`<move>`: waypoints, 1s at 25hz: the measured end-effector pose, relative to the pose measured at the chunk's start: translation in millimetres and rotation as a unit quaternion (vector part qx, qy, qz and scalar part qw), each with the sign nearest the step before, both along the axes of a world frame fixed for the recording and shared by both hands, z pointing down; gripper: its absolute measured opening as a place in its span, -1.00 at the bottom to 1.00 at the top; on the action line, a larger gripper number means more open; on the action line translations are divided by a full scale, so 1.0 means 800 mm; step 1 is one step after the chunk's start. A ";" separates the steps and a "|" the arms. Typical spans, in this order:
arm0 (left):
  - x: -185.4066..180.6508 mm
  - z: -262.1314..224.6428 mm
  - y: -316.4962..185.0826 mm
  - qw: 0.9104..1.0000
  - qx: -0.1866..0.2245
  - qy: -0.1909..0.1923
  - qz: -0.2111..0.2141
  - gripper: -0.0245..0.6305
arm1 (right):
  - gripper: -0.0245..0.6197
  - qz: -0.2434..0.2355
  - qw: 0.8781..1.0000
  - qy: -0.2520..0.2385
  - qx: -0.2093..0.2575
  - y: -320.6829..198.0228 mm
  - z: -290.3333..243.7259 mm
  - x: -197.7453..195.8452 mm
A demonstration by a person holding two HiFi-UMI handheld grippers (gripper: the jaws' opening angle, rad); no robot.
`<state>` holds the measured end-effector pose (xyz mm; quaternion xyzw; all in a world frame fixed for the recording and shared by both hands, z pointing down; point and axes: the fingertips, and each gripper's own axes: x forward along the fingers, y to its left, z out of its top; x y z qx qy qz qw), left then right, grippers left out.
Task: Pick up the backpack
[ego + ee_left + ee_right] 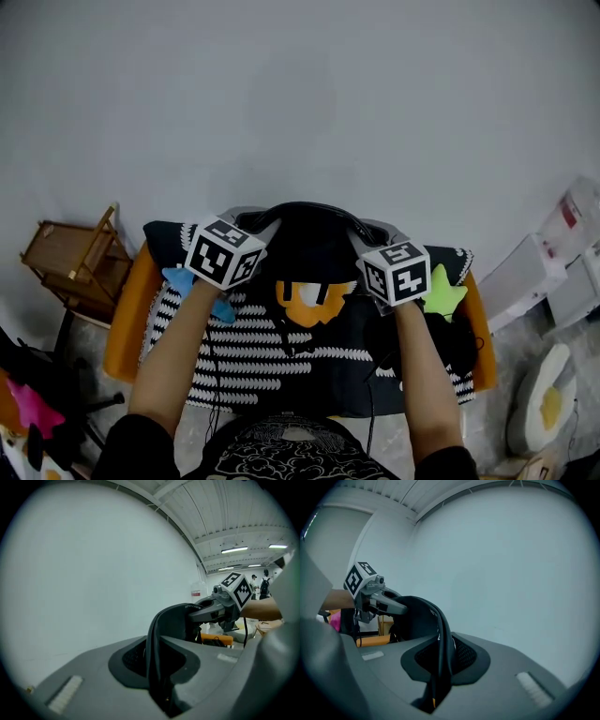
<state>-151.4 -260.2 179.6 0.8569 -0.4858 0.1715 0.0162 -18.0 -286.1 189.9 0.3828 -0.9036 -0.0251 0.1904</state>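
Note:
The backpack is black with white stripes, an orange patch, a blue star and a green star. It rests on an orange seat below me. Its black top strap arches between both grippers. My left gripper is shut on the strap's left end, my right gripper on its right end. In the left gripper view the strap is pinched in the left gripper, with the right gripper beyond. In the right gripper view the strap sits in the right gripper.
A pale wall fills the space ahead. A small wooden stand is at the left, with a pink item lower down. White boxes and a white shoe-like object lie at the right.

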 end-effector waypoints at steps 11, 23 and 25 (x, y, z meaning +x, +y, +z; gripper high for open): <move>-0.015 -0.030 0.012 0.999 0.026 -0.022 -0.024 -0.78 | -0.76 0.010 0.999 -0.036 0.015 0.010 -0.024 -0.015; -0.015 -0.031 0.027 0.999 0.028 -0.030 -0.026 -0.78 | -0.76 0.014 0.999 -0.046 0.015 0.026 -0.023 -0.015; -0.014 -0.031 0.028 0.999 0.028 -0.032 -0.025 -0.78 | -0.76 0.015 0.999 -0.046 0.015 0.027 -0.023 -0.014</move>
